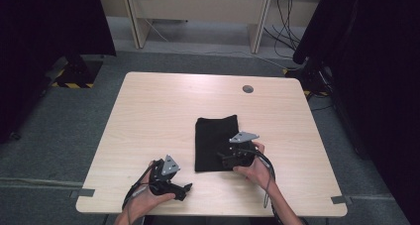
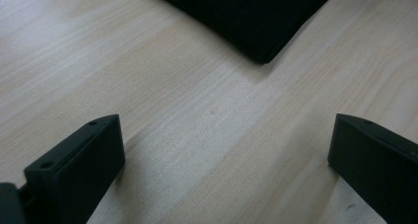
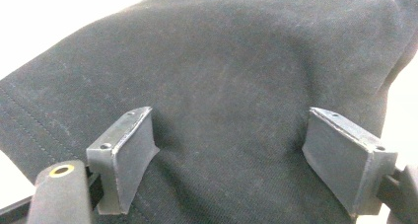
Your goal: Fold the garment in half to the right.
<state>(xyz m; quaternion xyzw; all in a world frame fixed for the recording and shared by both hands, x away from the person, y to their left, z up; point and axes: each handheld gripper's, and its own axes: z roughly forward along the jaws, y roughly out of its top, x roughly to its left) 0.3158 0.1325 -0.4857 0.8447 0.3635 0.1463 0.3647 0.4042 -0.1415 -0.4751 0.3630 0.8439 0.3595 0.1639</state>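
1. Desk (image 1: 163,116): a pale wood-grain top with rounded corners stood on grey carpeted floor (image 1: 59,126). A small round grey cap (image 1: 248,89) sat in the top near the far edge, toward the right. Grey tape tabs (image 1: 85,193) marked the two near corners.

2. Black cloth (image 1: 214,140): a folded dark fabric rectangle lay flat on the desk, slightly right of centre, its long side running from near to far. In the left gripper view one corner of the cloth (image 2: 246,17) showed at the top, resting on bare wood. In the right gripper view the cloth (image 3: 222,76) spread beneath and beyond the jaws, with a stitched seam visible at its left.

3. Left gripper (image 1: 174,184): held in the person's left hand (image 1: 143,197) near the front left edge of the desk, apart from the cloth. Its jaws stood wide apart over bare wood, holding nothing.

4. Right gripper (image 1: 233,153): held in the person's right hand (image 1: 255,165) at the near right part of the cloth. Its jaws were spread apart, with the fabric lying between and under them, not pinched.

5. Room: pale wooden furniture legs (image 1: 136,22) stood beyond the desk against the far side. Dark cables (image 1: 285,17) hung from a wall socket at the upper right. Black drapes (image 1: 44,31) hung at both sides. Yellow-and-black hazard tape (image 1: 74,84) lay on the floor at the left.
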